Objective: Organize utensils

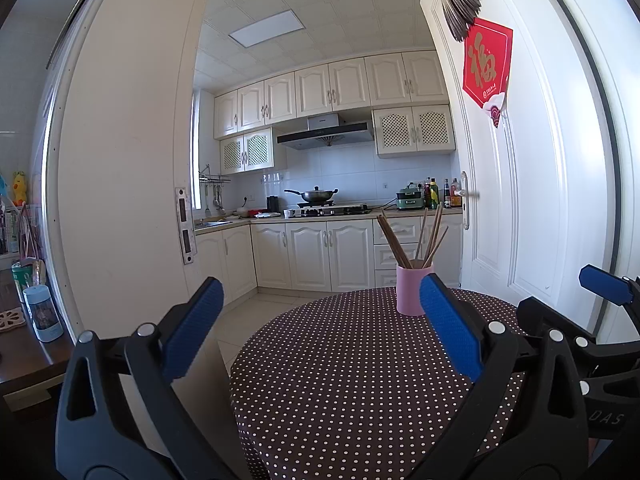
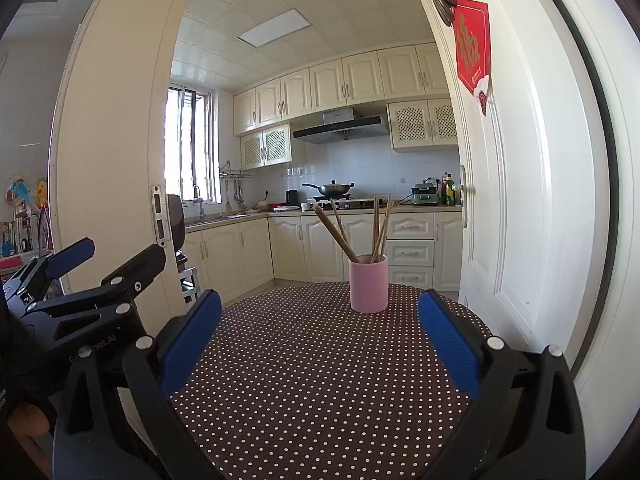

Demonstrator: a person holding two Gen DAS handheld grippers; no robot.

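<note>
From the left wrist view, the left gripper is held low over a round table covered in a brown cloth with white dots. Its two blue-padded fingers are spread wide, with nothing between them. Ahead, near the far edge of the table, stands a pink cup holding several wooden chopsticks, which lean apart in two loose bunches. The right blue pad partly overlaps the cup in this view, but it does not seem to touch it. The right gripper's fingers show at the right edge of this view. Behind the table, an open doorway leads to a white kitchen with a wok on the stove.

From the right wrist view, the right gripper also hovers low over the table, its blue fingers parted and empty. The pink cup sits straight ahead, well clear of both pads, with the chopsticks upright inside. The left gripper appears at the left edge, also spread.

As a judgement: no loose utensils show on the cloth, so the chopsticks all appear gathered in the cup. The sorting looks finished or nearly so; whether anything lies outside both views cannot be told.
</note>
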